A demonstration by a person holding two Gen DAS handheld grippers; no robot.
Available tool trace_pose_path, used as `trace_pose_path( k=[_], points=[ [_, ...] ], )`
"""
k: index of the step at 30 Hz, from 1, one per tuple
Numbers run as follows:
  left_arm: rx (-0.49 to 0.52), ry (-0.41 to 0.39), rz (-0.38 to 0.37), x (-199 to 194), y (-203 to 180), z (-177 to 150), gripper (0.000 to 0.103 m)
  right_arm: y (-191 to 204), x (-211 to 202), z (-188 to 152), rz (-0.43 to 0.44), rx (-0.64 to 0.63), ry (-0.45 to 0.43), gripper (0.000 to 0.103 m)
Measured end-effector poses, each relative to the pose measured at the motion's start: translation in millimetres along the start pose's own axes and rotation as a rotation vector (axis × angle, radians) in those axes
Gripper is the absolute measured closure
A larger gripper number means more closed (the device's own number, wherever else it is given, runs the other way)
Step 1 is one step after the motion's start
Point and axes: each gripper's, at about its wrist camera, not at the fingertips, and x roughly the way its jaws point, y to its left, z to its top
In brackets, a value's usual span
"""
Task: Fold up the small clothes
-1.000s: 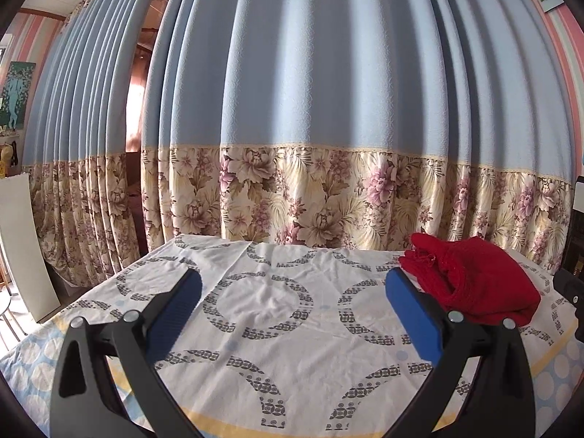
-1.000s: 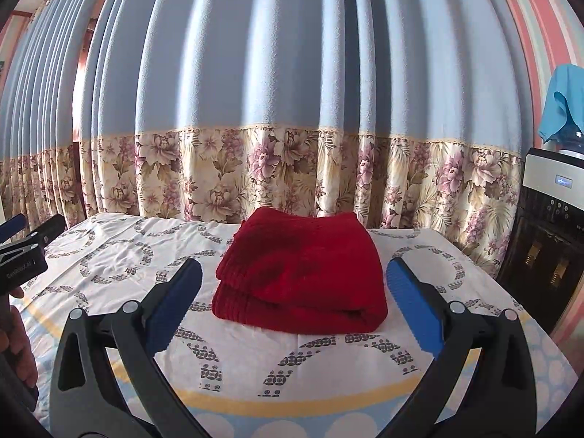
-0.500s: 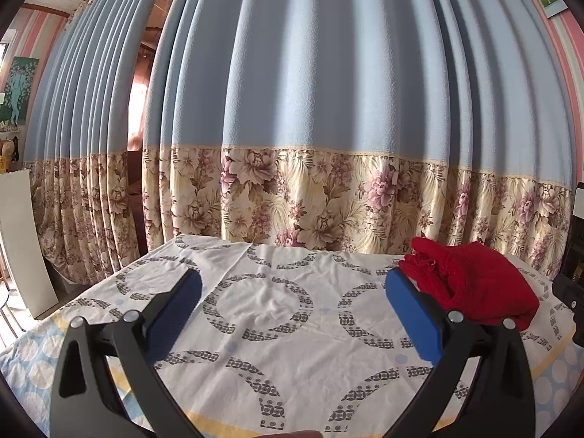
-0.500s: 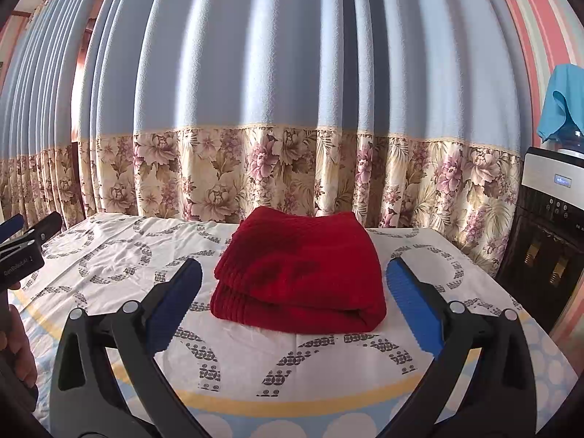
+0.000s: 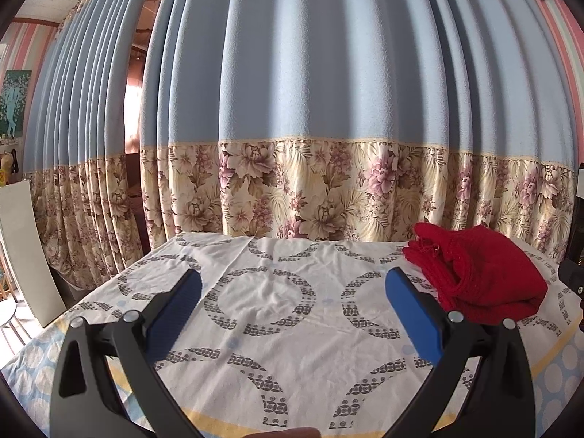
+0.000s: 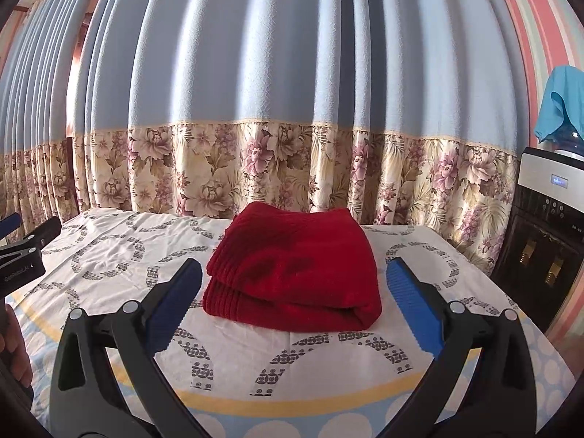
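Observation:
A red knitted garment lies folded in a thick rectangle on the patterned tablecloth. It sits straight ahead of my right gripper, whose blue-padded fingers stand wide open, apart from the cloth and holding nothing. In the left wrist view the same red garment lies at the right, beyond the right finger. My left gripper is open over bare tablecloth, with nothing between its fingers. The left gripper also shows at the left edge of the right wrist view.
A blue curtain with a floral hem hangs close behind the table's far edge. A water dispenser with a blue cloth on top stands to the right. A white panel and a stool are left of the table.
Both grippers stay open and almost still. The views have drifted slightly, so the red garment sits a little higher in both frames.

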Motion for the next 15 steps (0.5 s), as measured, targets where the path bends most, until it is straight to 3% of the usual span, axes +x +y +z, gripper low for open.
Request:
trace_pose_path(
  k=[8,15],
  points=[
    [0.013,0.022,0.013,4.9,-2.3,-0.6,0.002,2.3,0.2,-0.9,0.000,-0.013,0.005,0.003],
    [0.000,-0.021,0.001,-3.3,-0.6,1.9,0.002,5.2,-0.6,-1.0,-0.001,-0.006,0.008,0.003]
  ],
)
